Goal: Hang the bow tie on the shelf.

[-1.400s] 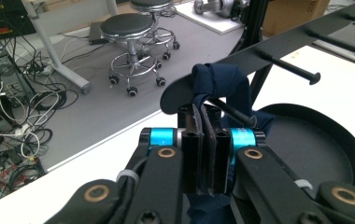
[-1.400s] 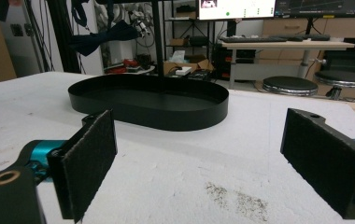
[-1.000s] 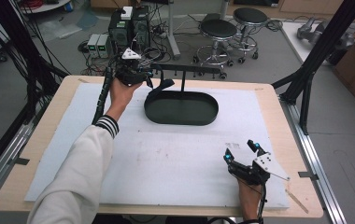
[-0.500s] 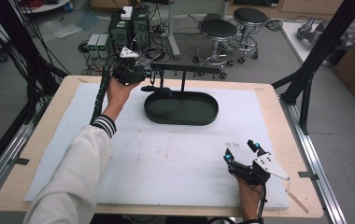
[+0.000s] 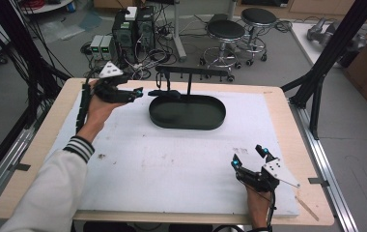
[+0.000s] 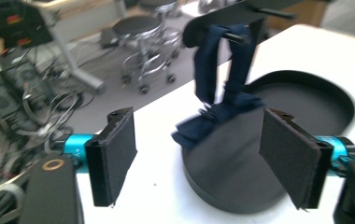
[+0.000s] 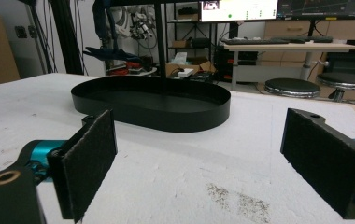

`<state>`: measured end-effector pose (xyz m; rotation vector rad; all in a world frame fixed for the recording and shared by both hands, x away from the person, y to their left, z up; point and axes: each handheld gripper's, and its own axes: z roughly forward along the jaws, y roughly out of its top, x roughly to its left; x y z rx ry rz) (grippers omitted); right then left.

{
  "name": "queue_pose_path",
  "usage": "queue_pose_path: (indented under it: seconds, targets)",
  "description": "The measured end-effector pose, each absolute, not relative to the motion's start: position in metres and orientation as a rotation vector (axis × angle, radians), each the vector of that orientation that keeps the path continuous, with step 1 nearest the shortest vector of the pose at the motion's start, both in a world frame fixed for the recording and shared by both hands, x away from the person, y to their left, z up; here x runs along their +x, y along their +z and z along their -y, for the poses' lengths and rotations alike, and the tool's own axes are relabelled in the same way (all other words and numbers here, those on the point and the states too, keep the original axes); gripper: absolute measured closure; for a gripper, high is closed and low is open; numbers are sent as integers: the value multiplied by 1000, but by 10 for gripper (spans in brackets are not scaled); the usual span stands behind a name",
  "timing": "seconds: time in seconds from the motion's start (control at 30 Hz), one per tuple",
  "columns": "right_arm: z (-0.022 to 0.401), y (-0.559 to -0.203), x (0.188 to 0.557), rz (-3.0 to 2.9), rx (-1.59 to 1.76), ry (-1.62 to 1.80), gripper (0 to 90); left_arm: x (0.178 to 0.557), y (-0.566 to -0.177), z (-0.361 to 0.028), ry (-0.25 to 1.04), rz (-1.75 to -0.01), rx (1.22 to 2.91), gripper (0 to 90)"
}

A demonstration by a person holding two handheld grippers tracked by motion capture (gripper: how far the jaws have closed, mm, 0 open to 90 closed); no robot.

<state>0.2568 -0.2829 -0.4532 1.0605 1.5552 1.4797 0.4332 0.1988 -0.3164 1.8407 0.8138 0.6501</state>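
- My left gripper point(image 5: 139, 91), upper left of the high view, is spread wide and holds nothing, aimed at the dark blue strap point(image 6: 220, 100).
- The strap hangs from a peg on the black rack point(image 5: 191, 74), its tail resting at the left rim of the black oval tray point(image 5: 187, 112).
- I judge this the approach step; next I'd ease forward and close on the tail.
- My right gripper point(image 5: 249, 157), lower right, is wide apart and idle.
- The white mat point(image 5: 172, 164) gives open room; the rack bar above crowds the reach.
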Motion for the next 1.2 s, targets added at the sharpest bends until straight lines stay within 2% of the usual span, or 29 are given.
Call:
queue_pose_path:
  seconds: [0.4, 0.53, 0.93, 1.07, 1.2]
  targets:
    - [281, -453, 256, -1552, 1048, 1463, 97, 337, -361, -266, 682, -689, 1672, 221]
    - [281, -453, 256, -1548, 1061, 1459, 97, 316, -381, -286, 669, -685, 1645, 211]
    - [280, -453, 255, -1536, 1063, 1451, 97, 281, -433, -312, 659, -709, 1527, 216]
    - [281, -453, 255, -1531, 1061, 1450, 97, 278, -441, -314, 696, -715, 1474, 215]
    - [280, -453, 255, -1533, 1064, 1450, 98, 281, -449, -314, 665, -722, 1463, 210]
